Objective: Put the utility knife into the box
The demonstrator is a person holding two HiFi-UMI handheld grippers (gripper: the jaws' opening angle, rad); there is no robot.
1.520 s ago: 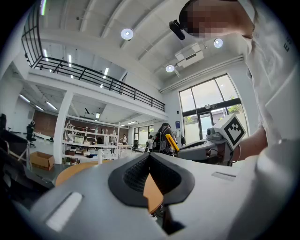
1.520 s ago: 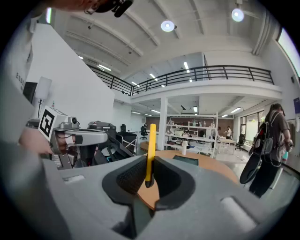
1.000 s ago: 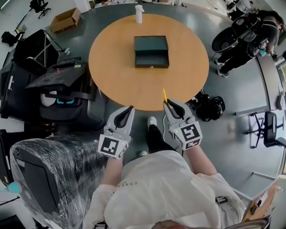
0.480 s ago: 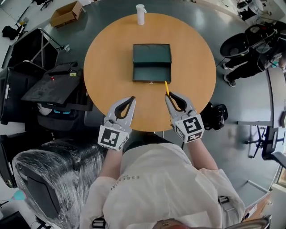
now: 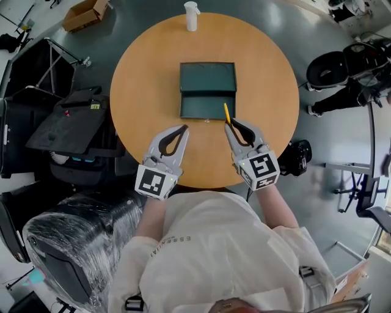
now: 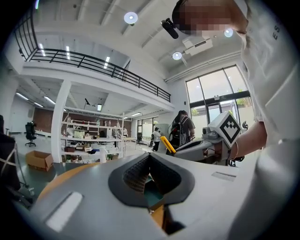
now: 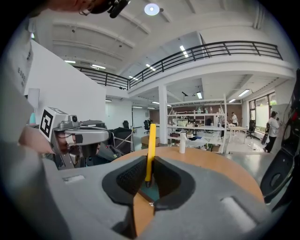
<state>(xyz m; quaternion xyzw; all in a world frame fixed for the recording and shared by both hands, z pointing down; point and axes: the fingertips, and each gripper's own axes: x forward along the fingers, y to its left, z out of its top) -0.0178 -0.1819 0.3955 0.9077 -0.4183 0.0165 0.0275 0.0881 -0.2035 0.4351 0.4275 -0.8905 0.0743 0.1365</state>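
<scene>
A dark green open box (image 5: pixel 208 90) lies in the middle of the round wooden table (image 5: pixel 140 79), its lid folded back on the far side. My right gripper (image 5: pixel 230 122) is shut on a yellow utility knife (image 5: pixel 226 114), which sticks up and forward; its tip reaches the box's near right corner. The knife (image 7: pixel 150 150) stands upright between the jaws in the right gripper view (image 7: pixel 149 161). My left gripper (image 5: pixel 183 128) hovers over the table just short of the box, shut with nothing in it. The left gripper view (image 6: pixel 149 157) shows its jaw tips meeting.
A white bottle (image 5: pixel 191 15) stands at the table's far edge. On the floor are a cardboard box (image 5: pixel 84 13), black cases (image 5: pixel 67 122) at the left, a plastic-wrapped chair (image 5: pixel 67 244) at the near left and a black bag (image 5: pixel 297 156) at the right.
The person has stepped up to the table. Both grippers have moved forward over it toward the box, the right one still holding the knife.
</scene>
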